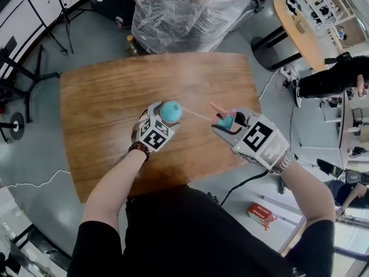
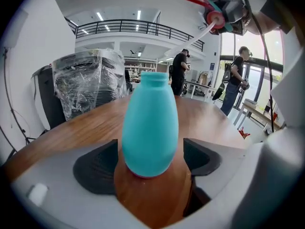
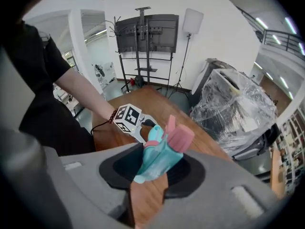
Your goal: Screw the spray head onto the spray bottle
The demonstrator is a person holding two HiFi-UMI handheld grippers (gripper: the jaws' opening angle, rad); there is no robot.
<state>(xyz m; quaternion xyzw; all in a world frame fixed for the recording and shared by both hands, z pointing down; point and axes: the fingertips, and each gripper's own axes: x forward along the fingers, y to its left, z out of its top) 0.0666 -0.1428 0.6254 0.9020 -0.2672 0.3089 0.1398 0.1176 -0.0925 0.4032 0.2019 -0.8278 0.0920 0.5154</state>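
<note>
- Teal spray bottle [image 2: 150, 123]: I am seeing it standing upright on the wooden table [image 1: 109, 97], near the middle. Its long axis is running vertically and its open neck is pointing straight up.
- Left gripper [image 2: 150, 162]: I am holding it low at the bottle's base with the jaws spread wide. The bottle is standing between the dark pads [image 2: 97, 168], and a gap is showing on each side, so nothing is being gripped.
- Teal and pink spray head [image 3: 162, 154]: it is sitting clamped in the right gripper [image 3: 152, 171], lifted off the table and to the right of the bottle in the head view. It is lying tilted, with its pink end pointing up and away from the jaws and its teal body running back down between them.
- Pale pink dip tube [image 1: 197, 115]: it is sticking out of the spray head and slanting towards the bottle. In the left gripper view its free end is hanging above the neck and off to one side.
- Right gripper, state: its jaws are pressing on the spray head's teal body from both sides.
- Plastic-wrapped stack [image 1: 190, 10]: it is standing on the floor beyond the table's far edge.
</note>
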